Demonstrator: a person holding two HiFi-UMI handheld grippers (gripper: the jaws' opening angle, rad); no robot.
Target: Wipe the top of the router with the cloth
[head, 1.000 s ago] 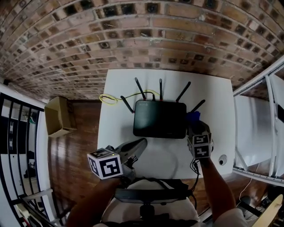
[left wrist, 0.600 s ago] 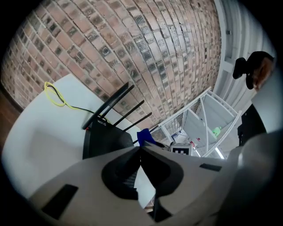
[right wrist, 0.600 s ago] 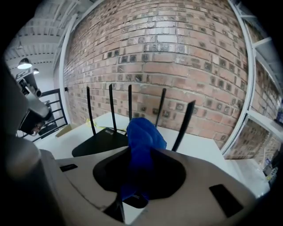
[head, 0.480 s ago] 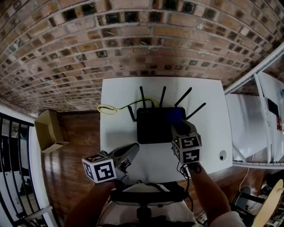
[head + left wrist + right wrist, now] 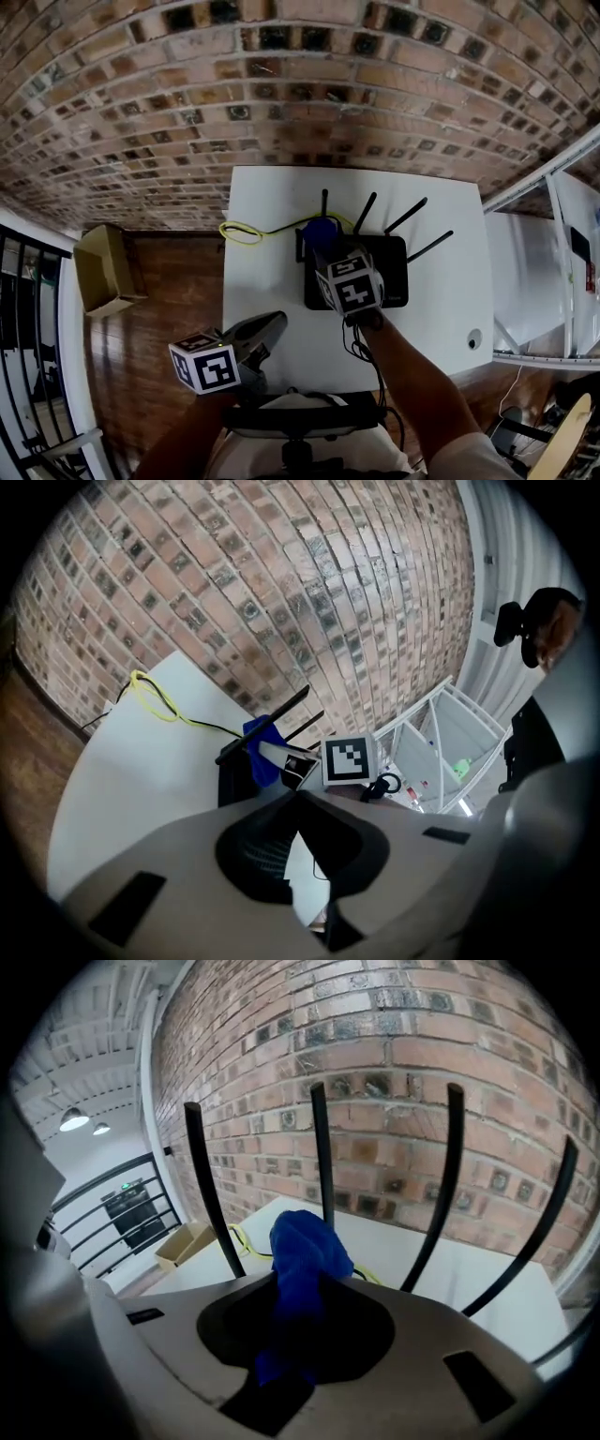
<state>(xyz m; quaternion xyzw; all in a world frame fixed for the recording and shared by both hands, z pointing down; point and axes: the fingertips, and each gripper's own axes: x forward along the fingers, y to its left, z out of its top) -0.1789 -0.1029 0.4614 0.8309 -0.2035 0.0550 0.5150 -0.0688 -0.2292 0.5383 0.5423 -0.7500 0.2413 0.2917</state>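
The black router (image 5: 386, 274) lies on the white table (image 5: 267, 281), its antennas (image 5: 409, 216) pointing toward the brick wall. My right gripper (image 5: 323, 246) hangs over the router's left rear part, shut on a blue cloth (image 5: 320, 231) that bulges out past its tips. In the right gripper view the cloth (image 5: 305, 1251) fills the gap between the jaws, with the antennas (image 5: 322, 1147) standing just beyond. My left gripper (image 5: 260, 331) hovers at the table's front left, shut and holding nothing. From the left gripper view the router (image 5: 232, 778) and cloth (image 5: 263, 757) show ahead.
A yellow cable (image 5: 246, 232) loops on the table behind the router's left side. A small round object (image 5: 472, 339) sits near the front right corner. A cardboard box (image 5: 103, 269) stands on the wooden floor at left. White metal framing (image 5: 544, 281) runs along the right.
My right gripper has carried the blue cloth leftward across the router's top, from its right edge to its left rear. The left gripper has hardly moved.
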